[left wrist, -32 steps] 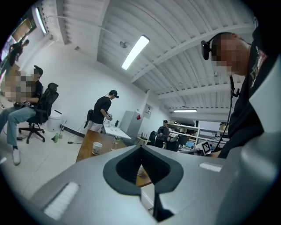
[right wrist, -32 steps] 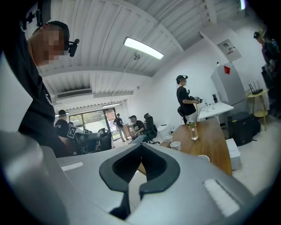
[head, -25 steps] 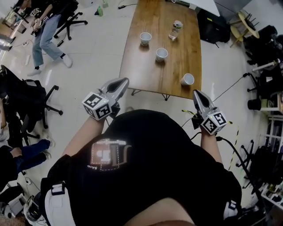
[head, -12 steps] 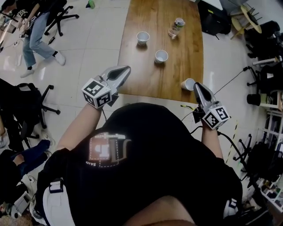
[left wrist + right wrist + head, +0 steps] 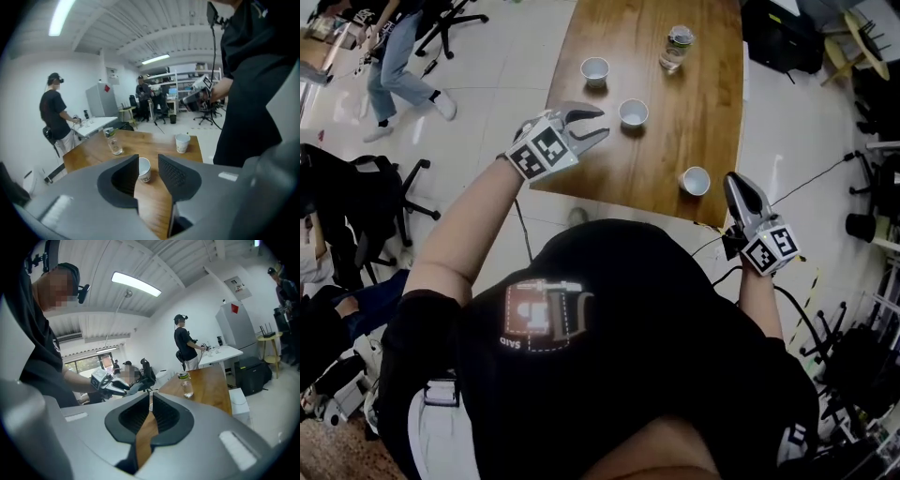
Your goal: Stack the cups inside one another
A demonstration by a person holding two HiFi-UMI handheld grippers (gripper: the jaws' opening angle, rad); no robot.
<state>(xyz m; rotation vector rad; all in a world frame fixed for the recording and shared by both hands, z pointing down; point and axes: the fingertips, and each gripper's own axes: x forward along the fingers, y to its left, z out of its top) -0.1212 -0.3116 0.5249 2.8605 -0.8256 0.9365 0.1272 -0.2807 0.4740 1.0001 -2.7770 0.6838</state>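
Note:
Three white paper cups stand on the wooden table (image 5: 656,159): a far cup (image 5: 594,67), a middle cup (image 5: 633,112) and a near cup (image 5: 695,180) by the front edge. My left gripper (image 5: 602,125) hovers over the table's left edge, just left of the middle cup. Its jaws are opening and hold nothing. In the left gripper view the middle cup (image 5: 144,169) shows through the gap of the left gripper (image 5: 147,159), a little ahead. My right gripper (image 5: 735,183) sits shut and empty off the front edge, right of the near cup (image 5: 182,143).
A clear water bottle (image 5: 674,49) stands at the table's far side, beyond the middle cup. A person (image 5: 398,56) walks at the upper left. Office chairs (image 5: 384,202) stand on the left. Black bags (image 5: 787,37) and cables lie on the right.
My left gripper swung forward and right over the table edge toward the middle cup, rolled, and its jaws parted. The right gripper moved forward toward the near cup, still shut.

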